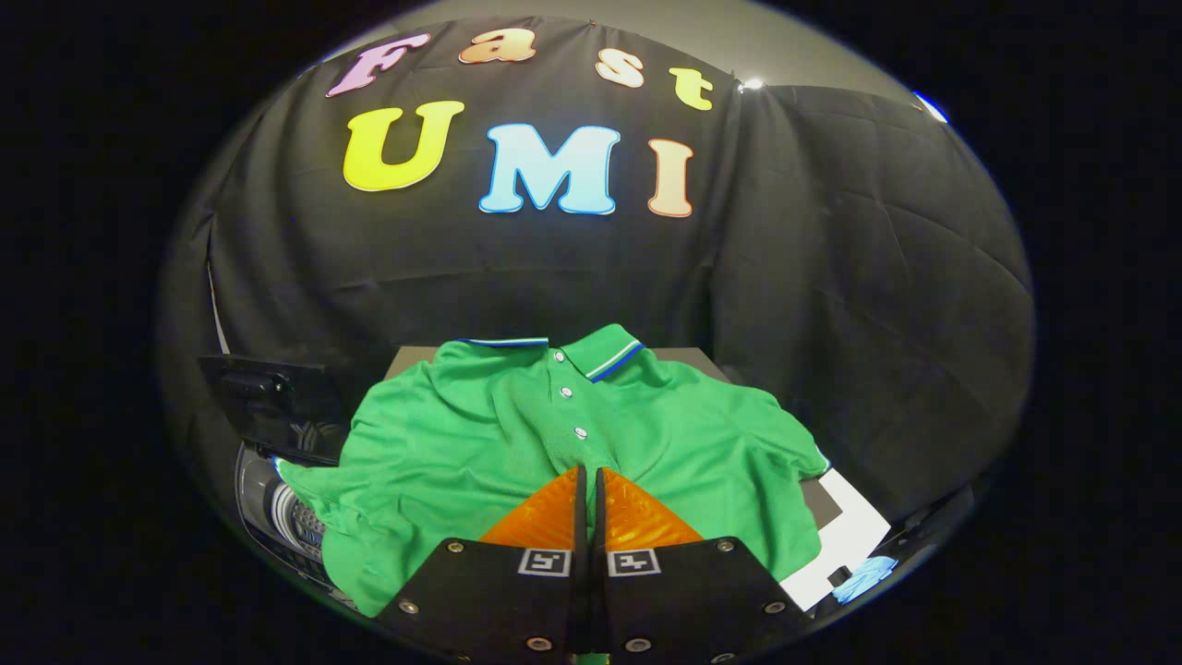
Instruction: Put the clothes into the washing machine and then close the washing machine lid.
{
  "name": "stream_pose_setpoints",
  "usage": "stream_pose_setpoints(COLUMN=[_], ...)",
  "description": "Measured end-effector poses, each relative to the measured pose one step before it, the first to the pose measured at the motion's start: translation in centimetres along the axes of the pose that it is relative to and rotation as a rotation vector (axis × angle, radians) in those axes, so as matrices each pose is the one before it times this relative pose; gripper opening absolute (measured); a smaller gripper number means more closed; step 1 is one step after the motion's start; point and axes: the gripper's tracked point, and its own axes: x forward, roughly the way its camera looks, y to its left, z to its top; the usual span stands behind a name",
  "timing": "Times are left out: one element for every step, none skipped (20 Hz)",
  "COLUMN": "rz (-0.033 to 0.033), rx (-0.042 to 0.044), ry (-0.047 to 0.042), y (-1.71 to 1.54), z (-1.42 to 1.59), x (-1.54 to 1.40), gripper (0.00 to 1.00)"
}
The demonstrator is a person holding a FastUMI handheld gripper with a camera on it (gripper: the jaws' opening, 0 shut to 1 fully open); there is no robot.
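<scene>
Your gripper [589, 473] has its fingers pressed together with their tips down on the green knit polo shirt [480, 443], just below the button placket; whether they pinch fabric you cannot tell. The shirt lies spread on the table, collar far. The dark washing machine opening [286, 499] sits near left, so carry that way.

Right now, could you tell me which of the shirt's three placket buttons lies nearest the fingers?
The lowest button on the green polo shirt, just ahead of the closed fingers. The middle button and top button sit farther off, toward the collar.
</scene>
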Motion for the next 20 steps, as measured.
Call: stream_pose_setpoints(rz=[0.00848, 0.00883, 0.01207, 0.01192, 0.01085, 0.01629, 0.01748, 0.01736, 0.01925, 0.02107, 0.01857, 0.02029, 0.01856, 0.01776, 0.02006, 0.01546, 0.01894, 0.02143, 0.01907, 0.01581], rx=[0.00322, 0.00621, 0.00663, 0.0064, 0.00647, 0.00734, 0.00444, 0.00329, 0.00244, 0.00115, -0.00134, -0.00322, -0.00384, -0.00083, -0.00135, -0.00122, -0.00305, -0.00564, -0.00722, -0.00527], ry=[-0.0166, -0.01571, -0.01692, -0.0143, -0.01222, -0.01776, -0.016, -0.01416, -0.00937, -0.00936, -0.00835, -0.00786, -0.00861, -0.00692, -0.00767, -0.00496, -0.00719, -0.00746, -0.00217, -0.00173], y=[0.304, 0.306, 0.447, 0.471, 0.567, 0.727, 0.859, 0.851, 1.028, 1.053, 1.031, 1.043, 1.11, 1.047, 1.13, 1.138, 1.187, 1.396, 1.342, 1.287], z=[1.089, 1.078, 1.163, 1.01, 1.022, 1.086, 1.107, 0.87, 0.83, 0.624, 0.706, 0.543, 0.565, 0.367, 0.382, 0.254, 0.286, 0.248, 0.156, 0.13], x=[-0.603, -0.475, -0.555, -0.604, -0.643, -0.592, -0.64, -0.699, -0.64, -0.566, -0.62, -0.671, -0.586, -0.586, -0.624, -0.599, -0.6, -0.434, -0.417, -0.402], gripper=[0.01, 0.01, 0.0, 0.01, 0.01, 0.01, 0.01, 0.01, 0.01, 0.01, 0.01, 0.0, 0.01, 0.0, 0.01, 0.0, 0.01, 0.0, 0.01, 0.0])
